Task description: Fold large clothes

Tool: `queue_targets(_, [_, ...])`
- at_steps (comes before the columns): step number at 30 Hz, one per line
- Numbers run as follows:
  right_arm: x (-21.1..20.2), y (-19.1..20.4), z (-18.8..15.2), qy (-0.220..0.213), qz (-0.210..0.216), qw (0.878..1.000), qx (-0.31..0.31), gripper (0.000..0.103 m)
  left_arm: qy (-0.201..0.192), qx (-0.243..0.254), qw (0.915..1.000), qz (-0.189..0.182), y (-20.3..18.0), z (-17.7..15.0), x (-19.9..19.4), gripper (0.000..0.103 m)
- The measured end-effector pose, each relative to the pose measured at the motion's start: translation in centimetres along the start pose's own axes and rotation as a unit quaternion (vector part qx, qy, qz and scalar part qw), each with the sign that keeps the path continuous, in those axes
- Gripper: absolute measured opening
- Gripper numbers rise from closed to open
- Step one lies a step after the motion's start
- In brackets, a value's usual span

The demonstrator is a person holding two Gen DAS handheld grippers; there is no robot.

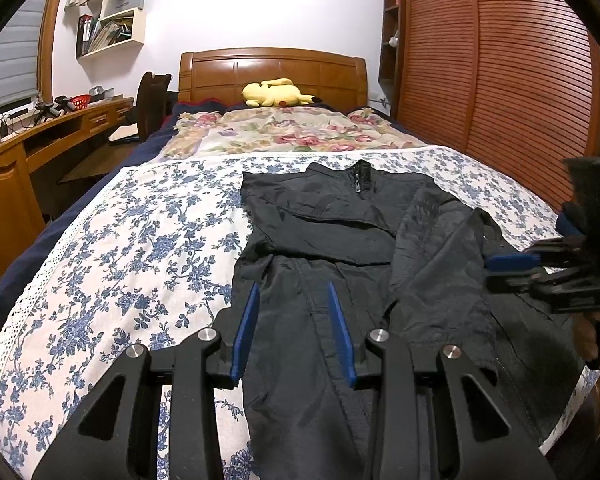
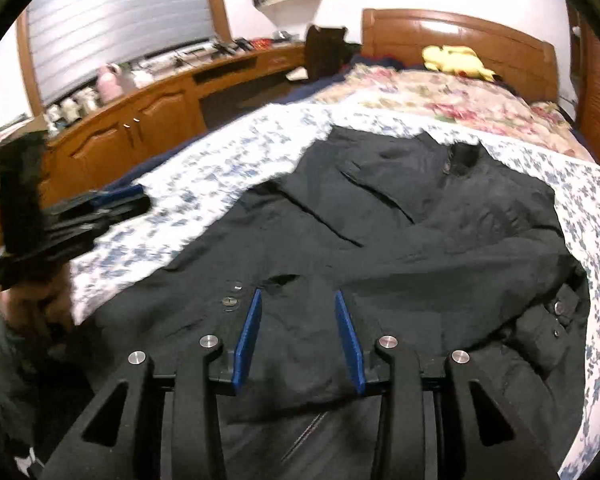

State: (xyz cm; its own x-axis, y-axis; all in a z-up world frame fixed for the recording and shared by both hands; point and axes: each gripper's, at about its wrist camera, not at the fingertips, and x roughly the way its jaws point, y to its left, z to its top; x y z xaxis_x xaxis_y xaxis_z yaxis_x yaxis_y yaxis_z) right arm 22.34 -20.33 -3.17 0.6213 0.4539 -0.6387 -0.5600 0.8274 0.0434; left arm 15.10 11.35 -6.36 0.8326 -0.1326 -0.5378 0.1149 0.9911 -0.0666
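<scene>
A black zip-up jacket [image 1: 340, 236] lies on the bed, collar toward the headboard, both sleeves folded in across its front. It also shows in the right wrist view [image 2: 400, 240]. My left gripper [image 1: 294, 288] is open and empty, held just above the jacket's lower left part. My right gripper [image 2: 298, 296] is open and empty, above the jacket's lower front near its snap buttons [image 2: 230, 301]. The right gripper also shows at the right edge of the left wrist view [image 1: 512, 264]. The left gripper shows blurred at the left of the right wrist view [image 2: 116, 200].
The bed carries a blue-flowered white sheet [image 1: 140, 248] and a floral blanket [image 1: 284, 132]. A yellow plush toy [image 1: 276, 94] lies by the wooden headboard [image 1: 272, 68]. A wooden desk [image 1: 40, 132] and chair [image 1: 152, 100] stand left; a slatted wardrobe [image 1: 500, 72] stands right.
</scene>
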Motion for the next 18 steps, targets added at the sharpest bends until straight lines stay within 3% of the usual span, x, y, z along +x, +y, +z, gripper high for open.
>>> queue_targets(6, [7.7,1.3,-1.9,0.085,-0.005,0.996,-0.012,0.039,0.006,0.002,1.0000,0.001,-0.1,-0.1,-0.2,0.036])
queue_targets(9, [9.5,1.7,-2.4,0.084,-0.015,0.996,-0.016,0.039,0.015,0.002,0.9999,-0.001,-0.1,-0.4,0.0,0.036])
queue_targets(14, [8.3,1.0,-2.2,0.075,-0.015,0.997,-0.010,0.039,0.024,0.014,0.9996,0.003,-1.0,-0.7,-0.4,0.036])
queue_targets(18, [3.1,0.8,-2.6,0.045,-0.029,0.998,-0.017,0.039,0.034,0.007,0.9992,-0.017,-1.2,-0.9,-1.2,0.036])
